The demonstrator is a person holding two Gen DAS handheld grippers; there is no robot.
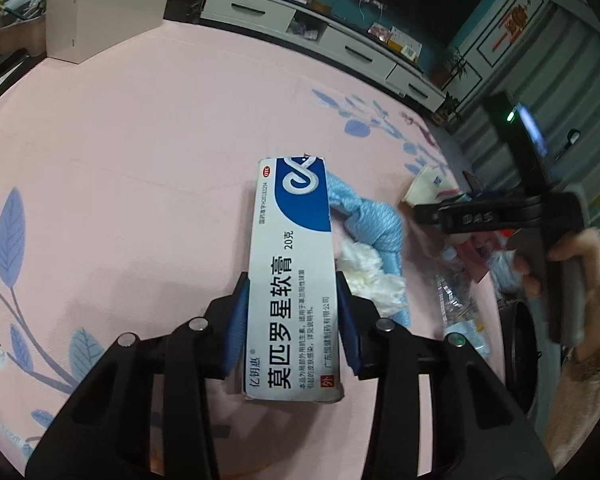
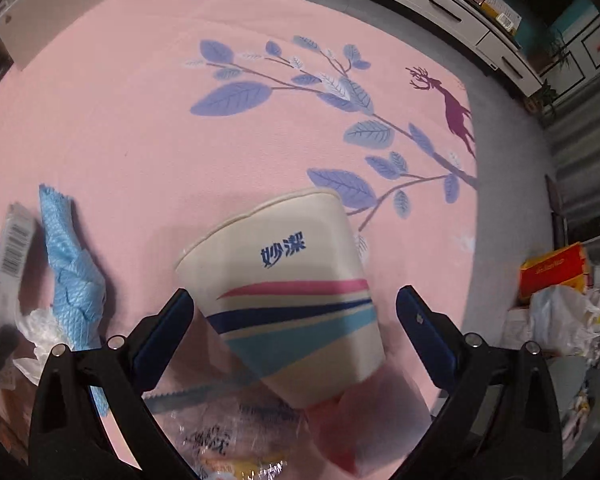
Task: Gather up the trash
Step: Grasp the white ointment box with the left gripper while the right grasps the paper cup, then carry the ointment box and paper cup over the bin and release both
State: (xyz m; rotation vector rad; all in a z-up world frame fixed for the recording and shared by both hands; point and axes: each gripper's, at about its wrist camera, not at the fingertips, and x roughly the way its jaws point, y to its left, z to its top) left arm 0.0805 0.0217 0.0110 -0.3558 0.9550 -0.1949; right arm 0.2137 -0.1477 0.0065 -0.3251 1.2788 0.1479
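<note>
My left gripper [image 1: 293,300] is shut on a white and blue ointment box [image 1: 292,264] and holds it above the pink mat. Beyond it lie a knotted blue cloth [image 1: 374,220] and a white crumpled tissue [image 1: 364,276]. My right gripper [image 2: 296,312] is open, its blue pads wide on either side of a crushed paper cup [image 2: 292,292] with pink and blue stripes lying on its side. The pads stand apart from the cup. The blue cloth [image 2: 70,276] and the box [image 2: 10,264] also show at the left of the right wrist view.
Clear plastic wrappers [image 2: 228,436] lie under the cup. A pink mat with leaf print [image 2: 260,128] covers the floor. A white drawer cabinet [image 1: 340,40] stands at the far edge, a white board [image 1: 100,12] far left, a white plastic bag [image 2: 564,316] and an orange box [image 2: 552,268] off the mat's right.
</note>
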